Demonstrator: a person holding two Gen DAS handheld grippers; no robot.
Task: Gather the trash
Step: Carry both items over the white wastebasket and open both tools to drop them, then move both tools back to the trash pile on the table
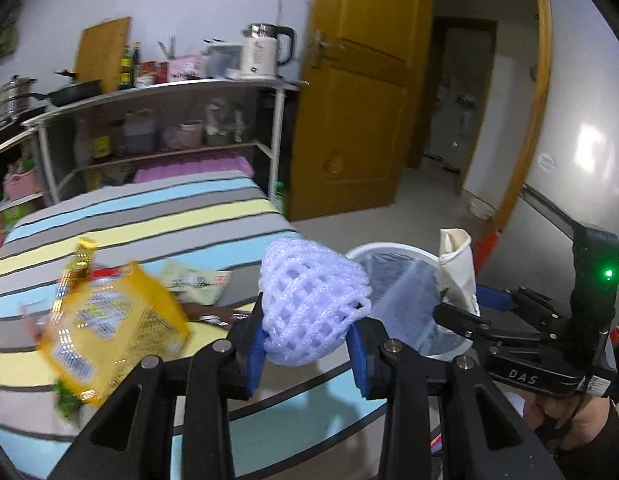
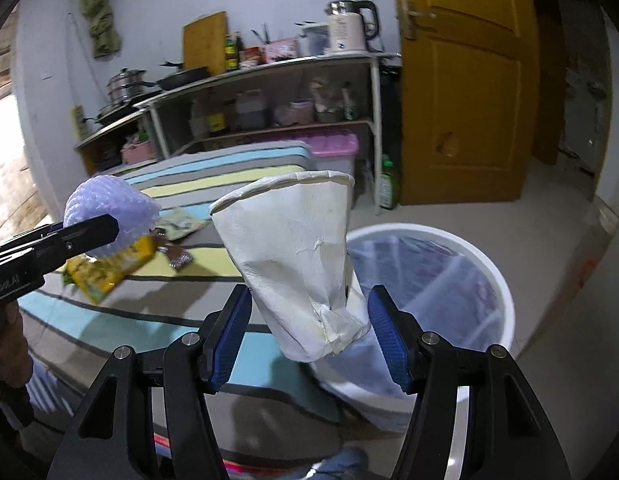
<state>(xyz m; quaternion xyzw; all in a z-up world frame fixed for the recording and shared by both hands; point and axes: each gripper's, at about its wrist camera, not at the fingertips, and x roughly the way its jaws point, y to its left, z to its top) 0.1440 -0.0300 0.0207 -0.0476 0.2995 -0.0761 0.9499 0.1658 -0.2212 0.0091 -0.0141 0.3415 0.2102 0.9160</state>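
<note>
My left gripper (image 1: 309,340) is shut on a pale lavender foam fruit net (image 1: 309,296), held above the striped tablecloth. From the right wrist view that net (image 2: 109,208) and the left gripper (image 2: 89,232) show at the left. My right gripper (image 2: 309,320) is shut on a crumpled white paper cup (image 2: 293,260), mouth upward, in front of the white trash bin (image 2: 489,264) with its clear liner. In the left wrist view the cup (image 1: 457,272) and right gripper (image 1: 461,312) hang over the bin (image 1: 389,246). A yellow snack wrapper (image 1: 117,328) lies on the table.
The striped table (image 2: 237,176) also holds a pale green packet (image 2: 181,222) and a small brown wrapper (image 2: 179,258). Behind stand a shelf rack (image 2: 269,68) with a kettle (image 2: 349,24) and pans, a pink-lidded box (image 2: 333,144), a green bottle (image 2: 387,184) and a yellow door (image 2: 461,80).
</note>
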